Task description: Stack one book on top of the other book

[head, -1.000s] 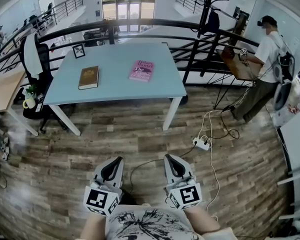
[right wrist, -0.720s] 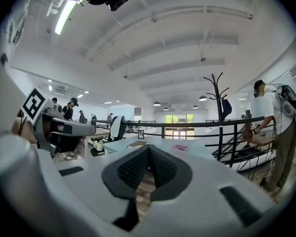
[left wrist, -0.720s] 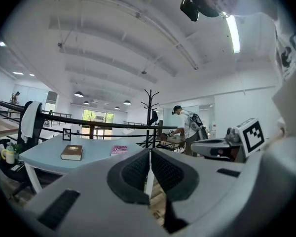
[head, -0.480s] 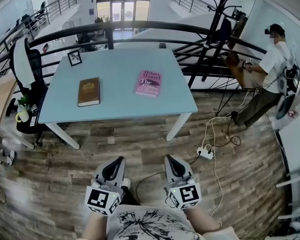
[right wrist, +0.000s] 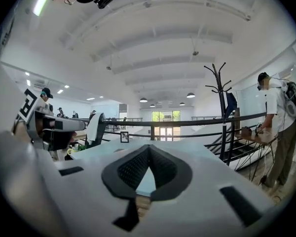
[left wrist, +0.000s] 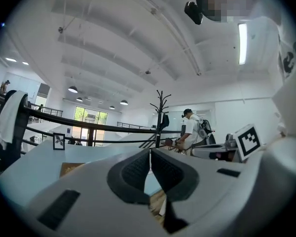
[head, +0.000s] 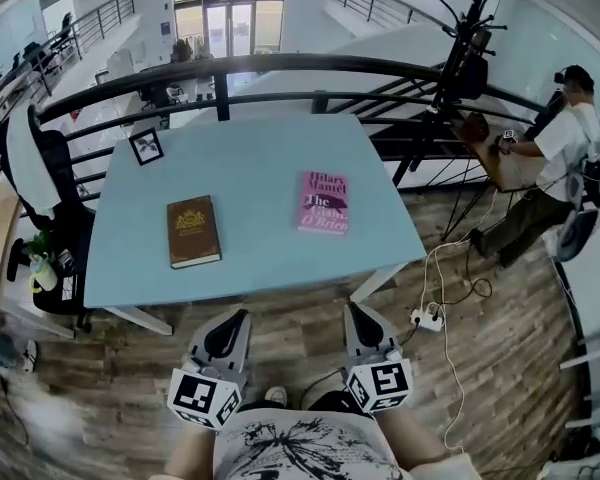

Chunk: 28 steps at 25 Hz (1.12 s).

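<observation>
A brown book lies flat on the pale blue table, left of centre. A pink book lies flat to its right, a gap between them. My left gripper and right gripper hover over the floor just short of the table's near edge, both shut and empty, pointing level toward the table. In the left gripper view the left gripper shows closed jaws, with a sliver of the brown book beyond. In the right gripper view the right gripper is closed over the tabletop.
A small framed picture stands at the table's far left corner. A black railing runs behind the table. An office chair stands at the left. A person works at a desk on the right. A power strip and cables lie on the floor.
Both grippers and the head have moved forward toward the table; the table and books now sit much closer, and the grippers almost reach its near edge. Jaws stayed shut.
</observation>
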Each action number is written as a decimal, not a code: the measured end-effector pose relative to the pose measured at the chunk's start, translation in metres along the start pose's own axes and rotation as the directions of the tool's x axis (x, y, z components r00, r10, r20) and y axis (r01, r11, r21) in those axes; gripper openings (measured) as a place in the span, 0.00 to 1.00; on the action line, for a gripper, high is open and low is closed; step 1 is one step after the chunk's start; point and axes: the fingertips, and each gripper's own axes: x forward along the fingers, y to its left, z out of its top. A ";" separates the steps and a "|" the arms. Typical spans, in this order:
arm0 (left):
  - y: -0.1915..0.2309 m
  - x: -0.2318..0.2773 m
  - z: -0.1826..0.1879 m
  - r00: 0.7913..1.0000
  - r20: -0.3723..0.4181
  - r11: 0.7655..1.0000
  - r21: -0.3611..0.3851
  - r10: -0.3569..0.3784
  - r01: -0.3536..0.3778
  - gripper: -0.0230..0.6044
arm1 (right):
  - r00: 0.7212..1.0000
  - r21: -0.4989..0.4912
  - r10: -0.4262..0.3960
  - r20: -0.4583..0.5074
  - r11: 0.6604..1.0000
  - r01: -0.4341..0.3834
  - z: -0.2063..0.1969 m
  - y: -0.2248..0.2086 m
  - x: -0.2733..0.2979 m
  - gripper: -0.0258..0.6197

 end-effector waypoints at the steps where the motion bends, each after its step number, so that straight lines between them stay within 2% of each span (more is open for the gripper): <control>1: 0.010 0.006 -0.002 1.000 -0.006 1.000 -0.008 -0.001 0.001 0.06 | 1.000 -0.002 -0.001 -0.013 1.000 0.001 -0.003 0.000 0.010 0.03; 6: 0.049 0.043 -0.012 1.000 -0.029 1.000 -0.021 -0.008 0.007 0.06 | 0.998 0.000 0.000 -0.061 1.000 0.000 -0.015 -0.009 0.061 0.03; 13: 0.078 0.120 -0.021 0.999 -0.052 1.000 -0.021 0.007 -0.008 0.06 | 0.997 -0.002 0.045 -0.070 0.999 -0.045 -0.018 -0.046 0.143 0.03; 24: 0.112 0.297 0.002 0.999 -0.025 0.999 0.035 0.042 -0.041 0.06 | 0.990 0.024 0.085 -0.109 0.996 -0.083 -0.020 -0.169 0.288 0.03; 28: 0.115 0.355 -0.004 0.999 -0.032 0.999 0.037 0.020 -0.019 0.06 | 0.977 0.052 0.109 -0.182 0.994 -0.101 -0.038 -0.206 0.327 0.03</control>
